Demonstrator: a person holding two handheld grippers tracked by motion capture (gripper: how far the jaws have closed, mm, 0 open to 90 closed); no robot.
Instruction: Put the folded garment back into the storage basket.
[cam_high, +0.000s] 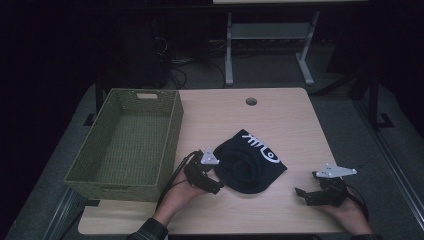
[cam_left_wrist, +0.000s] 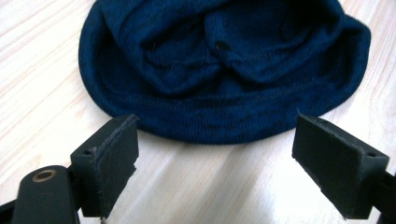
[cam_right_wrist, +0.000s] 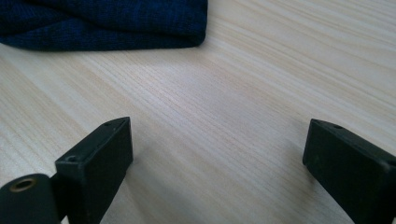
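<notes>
One dark blue garment (cam_high: 250, 162), one green basket (cam_high: 125, 145)

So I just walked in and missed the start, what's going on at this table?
A person is working with a gripper in each hand over a dark blue knit hat lying on the wooden table. The left gripper is open, jaws either side of the hat's edge, not gripping it. The right gripper is open over bare wood, away from the hat. A green woven basket sits at the left.
</notes>
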